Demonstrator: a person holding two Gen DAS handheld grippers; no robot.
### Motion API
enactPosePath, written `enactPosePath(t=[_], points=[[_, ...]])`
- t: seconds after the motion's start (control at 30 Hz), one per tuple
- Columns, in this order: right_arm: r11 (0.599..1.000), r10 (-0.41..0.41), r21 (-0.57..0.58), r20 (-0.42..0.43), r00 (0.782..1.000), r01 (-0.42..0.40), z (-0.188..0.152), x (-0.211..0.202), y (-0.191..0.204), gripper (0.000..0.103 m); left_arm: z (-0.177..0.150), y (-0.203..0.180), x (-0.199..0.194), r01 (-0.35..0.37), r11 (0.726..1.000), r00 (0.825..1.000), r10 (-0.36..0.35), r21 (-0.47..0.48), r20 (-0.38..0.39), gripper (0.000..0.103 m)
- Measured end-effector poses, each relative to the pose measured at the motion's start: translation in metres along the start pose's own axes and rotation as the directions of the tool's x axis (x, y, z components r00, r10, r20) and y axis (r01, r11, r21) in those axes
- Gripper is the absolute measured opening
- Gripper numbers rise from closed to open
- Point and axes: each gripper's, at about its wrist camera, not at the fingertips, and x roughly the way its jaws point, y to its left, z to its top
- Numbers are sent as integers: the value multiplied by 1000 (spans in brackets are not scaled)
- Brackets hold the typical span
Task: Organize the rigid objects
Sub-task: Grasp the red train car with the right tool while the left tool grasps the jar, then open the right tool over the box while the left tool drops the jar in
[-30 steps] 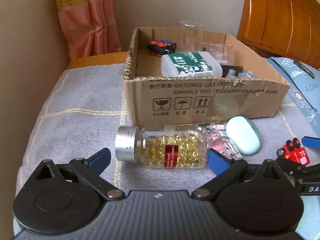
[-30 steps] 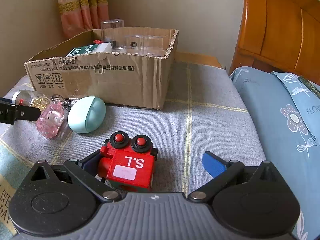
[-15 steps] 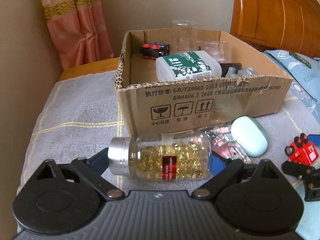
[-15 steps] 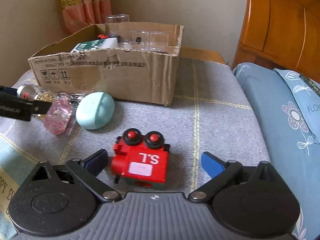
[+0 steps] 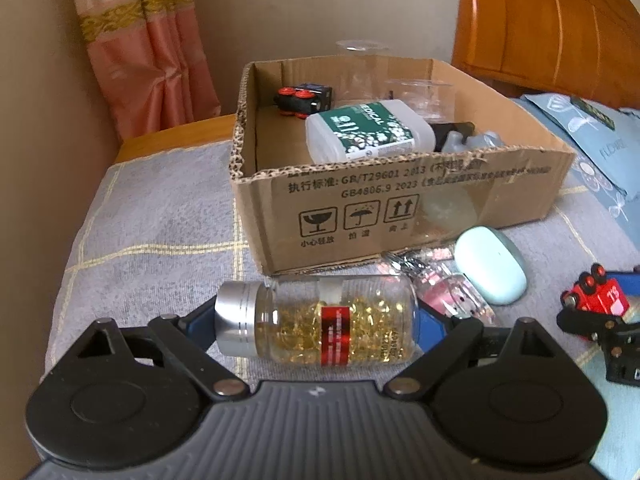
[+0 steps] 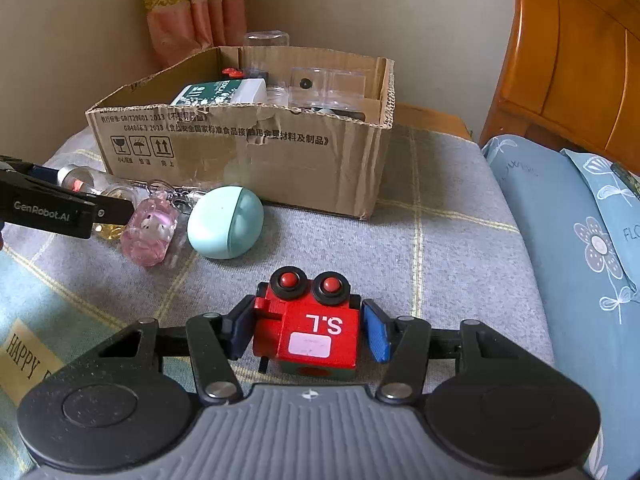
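The right gripper (image 6: 306,328), which stood wide around the red toy train block (image 6: 310,330) a second ago, has now clamped onto its sides, just in front of the cardboard box (image 6: 248,152). The left gripper (image 5: 316,320) has narrowed onto the capsule bottle (image 5: 320,320) lying in front of the same box, its pads at cap and base, so it appears to grip the bottle. Both items look ready to lift into the box, where a white medical bottle (image 5: 368,130) already lies.
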Motion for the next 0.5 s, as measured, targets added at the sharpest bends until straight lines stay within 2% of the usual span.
enactPosePath(t=[0.17,0.5], points=[[999,-2,-37,0,1000,2,-1,-5,1,61,0,-2,-5,5,999,1000,-4,51,-14,93],[994,42,-96,-11,999,-43,9,-18,-6,60,9,8,-26,30,996,998,-26,82,-51,93]])
